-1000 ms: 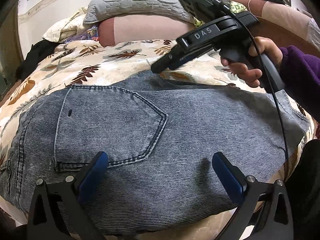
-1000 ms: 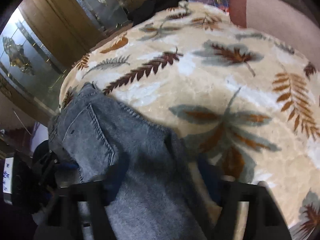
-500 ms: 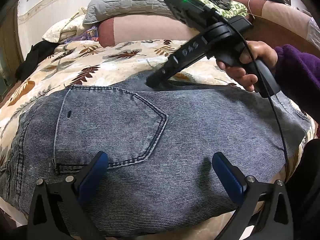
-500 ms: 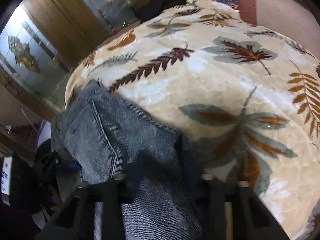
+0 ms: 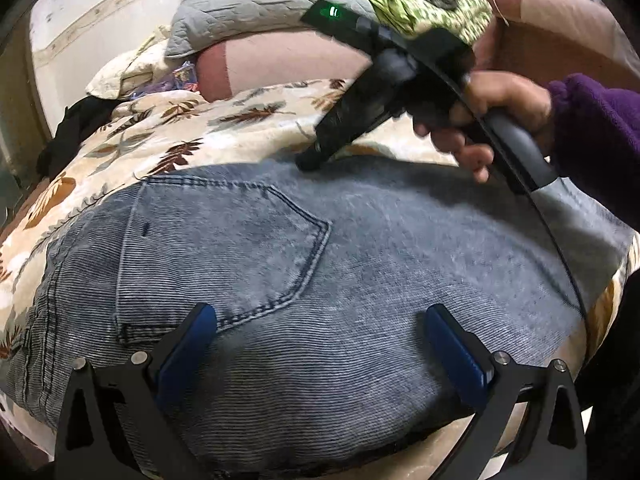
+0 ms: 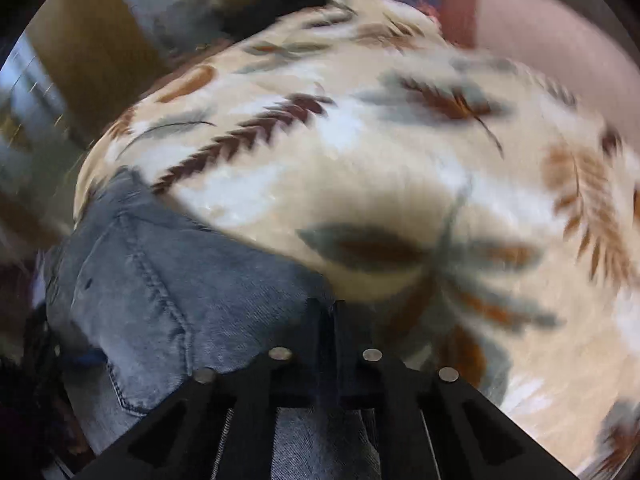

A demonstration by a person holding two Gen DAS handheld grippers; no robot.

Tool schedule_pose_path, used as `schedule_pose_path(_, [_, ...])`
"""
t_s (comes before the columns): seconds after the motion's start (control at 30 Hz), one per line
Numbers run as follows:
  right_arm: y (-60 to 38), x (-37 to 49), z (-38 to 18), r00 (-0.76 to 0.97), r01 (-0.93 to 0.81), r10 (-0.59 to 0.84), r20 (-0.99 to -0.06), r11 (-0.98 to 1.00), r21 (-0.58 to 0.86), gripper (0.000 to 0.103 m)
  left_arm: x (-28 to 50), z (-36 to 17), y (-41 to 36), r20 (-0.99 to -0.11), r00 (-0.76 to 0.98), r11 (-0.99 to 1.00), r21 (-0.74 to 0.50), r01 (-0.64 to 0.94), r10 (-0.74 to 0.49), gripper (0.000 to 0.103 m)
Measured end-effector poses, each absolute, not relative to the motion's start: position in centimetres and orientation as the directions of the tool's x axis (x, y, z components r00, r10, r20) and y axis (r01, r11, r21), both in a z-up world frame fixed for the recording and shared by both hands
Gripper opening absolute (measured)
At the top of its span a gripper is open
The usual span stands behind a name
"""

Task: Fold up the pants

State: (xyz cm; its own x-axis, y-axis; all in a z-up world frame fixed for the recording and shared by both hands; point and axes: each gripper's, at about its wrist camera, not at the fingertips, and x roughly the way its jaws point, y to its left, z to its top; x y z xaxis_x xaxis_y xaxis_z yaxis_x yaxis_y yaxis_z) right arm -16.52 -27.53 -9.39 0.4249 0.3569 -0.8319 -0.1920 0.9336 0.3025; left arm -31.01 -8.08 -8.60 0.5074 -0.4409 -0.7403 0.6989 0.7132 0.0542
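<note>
Grey-blue jeans lie flat on a leaf-patterned blanket, back pocket up. My left gripper is open, its blue-padded fingers spread low over the near part of the jeans. My right gripper is at the jeans' far edge in the left wrist view. In the right wrist view the right gripper has its fingers shut together on the jeans' far edge, with the blanket beyond.
A grey pillow and a pink bolster lie at the head of the bed. Green cloth sits on the right. A dark garment lies at the left edge. Wooden doors stand beyond the bed.
My right gripper came down to the jeans' far edge and closed its fingers on the denim. My left gripper stayed open in the same place.
</note>
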Motion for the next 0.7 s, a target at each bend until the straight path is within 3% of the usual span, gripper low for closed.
schedule_pose_path(0.03, [-28.5, -17.1, -8.5, 0.453, -0.142, 0.353, -0.819, 0.935, 0.325, 0.02, -31.1, -8.6, -8.1, -0.74, 0.511, 0.712, 0.062, 0.699, -0.438, 0.103])
schedule_pose_path(0.17, [-33.2, -22.9, -4.1, 0.594, 0.017, 0.325, -0.736, 0.91, 0.415, 0.02, -31.3, -8.5, -8.0, -0.739, 0.509, 0.71, 0.061, 0.702, -0.441, 0.103])
schedule_pose_path(0.27, [-37.7, -31.1, -1.1, 0.665, 0.156, 0.215, -0.715, 0.897, 0.415, 0.024, -31.6, -8.2, -7.8, -0.731, 0.511, 0.708, 0.056, 0.704, -0.451, 0.103])
schedule_pose_path(0.3, [-39.5, -34.4, -0.5, 0.685, 0.203, 0.2, -0.7, 0.871, 0.448, 0.029, -31.8, -8.0, -7.9, -0.727, 0.512, 0.705, 0.055, 0.707, -0.457, 0.103])
schedule_pose_path(0.37, [-43.5, -42.0, -0.2, 0.73, 0.34, 0.136, -0.669, 0.778, 0.528, 0.062, -32.4, -7.7, -8.1, -0.714, 0.523, 0.698, 0.068, 0.713, -0.466, 0.103])
schedule_pose_path(0.4, [-45.1, -45.2, -0.2, 0.753, 0.389, 0.101, -0.651, 0.73, 0.563, 0.066, -32.8, -7.4, -8.3, -0.704, 0.528, 0.687, 0.078, 0.722, -0.475, 0.103])
schedule_pose_path(0.53, [-48.4, -56.5, -2.9, 0.785, 0.511, 0.035, -0.618, 0.529, 0.678, 0.067, -34.5, -5.6, -10.1, -0.696, 0.481, 0.626, 0.058, 0.777, -0.533, 0.103])
schedule_pose_path(0.7, [-47.1, -62.3, -7.2, 0.799, 0.533, 0.069, -0.597, 0.377, 0.757, 0.067, -35.6, -3.9, -16.0, -0.715, 0.416, 0.576, 0.024, 0.817, -0.561, 0.103])
